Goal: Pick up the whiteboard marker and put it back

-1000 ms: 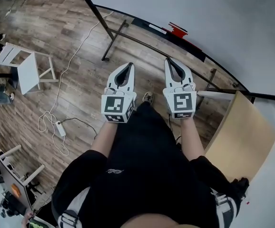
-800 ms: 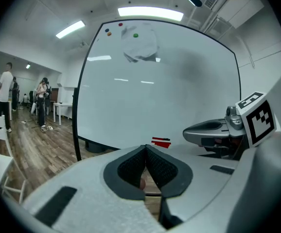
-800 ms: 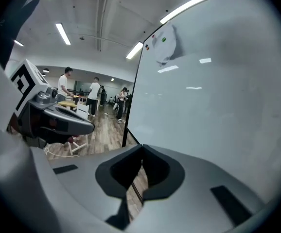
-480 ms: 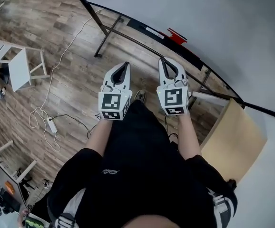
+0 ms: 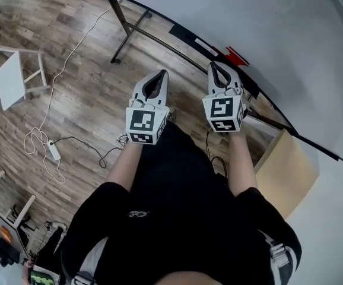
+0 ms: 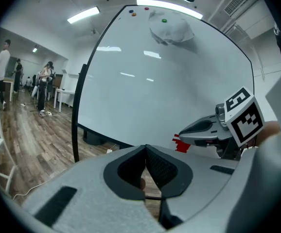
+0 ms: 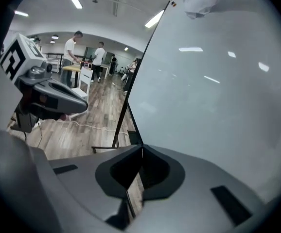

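Two hand-held grippers are hovering side by side above a wooden floor [image 5: 82, 58] in the head view. The left gripper [image 5: 162, 73] and the right gripper [image 5: 212, 65] are both pointing at the lower edge of a whiteboard [image 5: 248, 16]. A red object [image 5: 238, 56] is sitting on that edge, just beyond the right gripper. The whiteboard marker is not showing clearly enough to pick out. A black stand leg [image 5: 117, 13] is slanting down at the board's left end, and a white cable [image 5: 59, 82] is trailing across the floor beside a white chair [image 5: 11, 79]. A pale tabletop [image 5: 287, 174] is sitting near the board's right end.

Left gripper view: the jaws are meeting at their tips, gripping nothing and facing the board.

Right gripper view: the jaws are pressing together, empty, with people [image 7: 72, 45] standing far behind.
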`<state>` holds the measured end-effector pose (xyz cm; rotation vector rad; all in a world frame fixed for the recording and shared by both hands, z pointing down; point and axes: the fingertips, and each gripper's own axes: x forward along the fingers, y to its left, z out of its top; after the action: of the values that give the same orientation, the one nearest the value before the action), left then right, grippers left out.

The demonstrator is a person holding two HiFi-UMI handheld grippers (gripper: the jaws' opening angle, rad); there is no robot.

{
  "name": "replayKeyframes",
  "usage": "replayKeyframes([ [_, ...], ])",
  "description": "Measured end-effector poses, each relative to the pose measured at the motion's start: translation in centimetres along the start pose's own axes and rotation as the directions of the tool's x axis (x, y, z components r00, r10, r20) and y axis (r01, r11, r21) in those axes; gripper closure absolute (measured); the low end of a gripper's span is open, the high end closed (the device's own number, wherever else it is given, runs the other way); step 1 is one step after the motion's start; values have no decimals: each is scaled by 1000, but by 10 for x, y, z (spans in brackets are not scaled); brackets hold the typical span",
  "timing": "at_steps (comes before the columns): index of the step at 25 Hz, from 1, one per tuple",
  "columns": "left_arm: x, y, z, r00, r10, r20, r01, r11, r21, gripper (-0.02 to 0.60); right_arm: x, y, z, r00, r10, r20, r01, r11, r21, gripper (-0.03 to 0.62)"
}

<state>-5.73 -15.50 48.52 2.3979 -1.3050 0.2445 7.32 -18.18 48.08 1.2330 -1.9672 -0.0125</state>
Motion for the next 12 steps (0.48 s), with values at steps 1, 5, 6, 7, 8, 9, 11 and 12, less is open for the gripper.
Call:
replayKeyframes([
  [1,1,3,-4,1000,-2,-5,2,1000,-8,575,6,0,-2,1000,-4,-25,3,999,-38,592],
  [5,10,14,-20,999,-36,-38,36,999,-12,575,33,3,-10,992,7,-124,-23,992,-127,592],
  [6,13,17,-24,998,-42,-46,42,999,-10,575,39,3,-12,989,8,-148,-30,989,-145,592],
  [7,16,20,-28,998,-45,-53,45,999,-12,575,45,3,-15,985,7,-171,-36,986,-166,592],
  [8,20,23,-32,997,-47,-59,46,999,-14,575,51,4,-19,981,4,-192,-41,982,-186,591],
  [9,23,26,-36,997,-47,-65,46,999,-17,575,56,3,-24,977,2,-212,-46,978,-204,591],
  [11,28,33,-41,996,-46,-75,44,999,-25,575,67,4,-30,968,1,-251,-61,971,-231,591],
  [12,30,38,-42,996,-47,-80,45,999,-28,575,73,5,-32,963,1,-271,-69,968,-243,591],
])
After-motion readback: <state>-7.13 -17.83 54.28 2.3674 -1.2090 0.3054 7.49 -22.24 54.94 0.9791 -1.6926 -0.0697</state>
